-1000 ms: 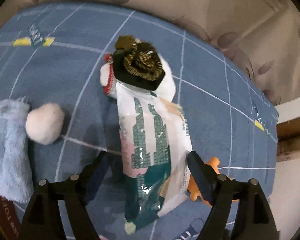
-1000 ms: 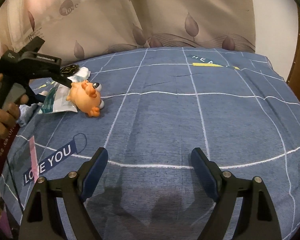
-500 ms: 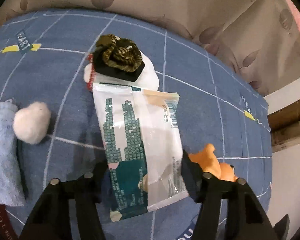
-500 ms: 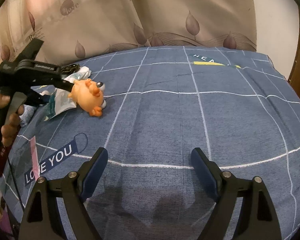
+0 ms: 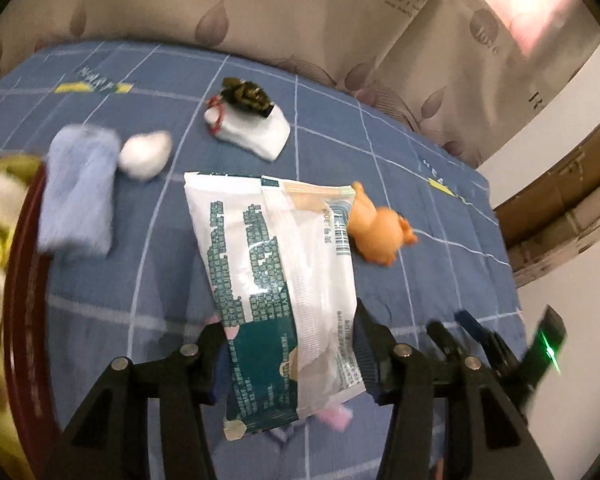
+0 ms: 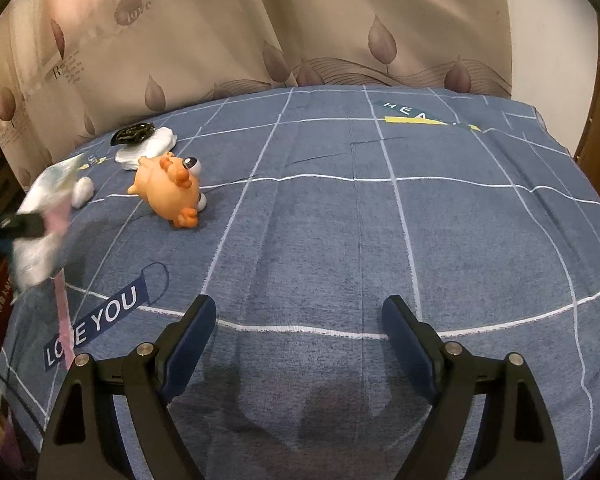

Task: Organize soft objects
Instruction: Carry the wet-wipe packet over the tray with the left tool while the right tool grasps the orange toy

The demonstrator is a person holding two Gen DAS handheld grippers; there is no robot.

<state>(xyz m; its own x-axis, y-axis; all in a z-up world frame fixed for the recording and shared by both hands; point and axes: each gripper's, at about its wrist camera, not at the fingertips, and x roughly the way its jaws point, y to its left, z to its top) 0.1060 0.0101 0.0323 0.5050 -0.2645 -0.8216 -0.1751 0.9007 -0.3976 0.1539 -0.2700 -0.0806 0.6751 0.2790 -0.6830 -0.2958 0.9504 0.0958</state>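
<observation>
Fingers of the left gripper point(image 5: 288, 344) pinch a white-and-teal tissue pack point(image 5: 278, 276), lifted above the blue bedsheet point(image 6: 340, 220); its print is too small to read. The right gripper point(image 6: 298, 332) hangs wide open, holding nothing, over the words "LOVE YOU" point(image 6: 96, 320). Farther off lie an orange plush toy point(image 6: 168, 188), a white sock bundle point(image 5: 256, 130), and "HEA" lettering point(image 6: 400, 109); the curtain point(image 6: 260, 20) reads "love".

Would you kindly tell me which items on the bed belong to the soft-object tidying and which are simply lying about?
Job:
- plastic packet, clamped in the left hand-held gripper
- blue towel
- white pompom
- white cloth bundle
- orange toy

Lying about:
- right hand-held gripper, open and empty
- patterned bedsheet
- curtain
</observation>
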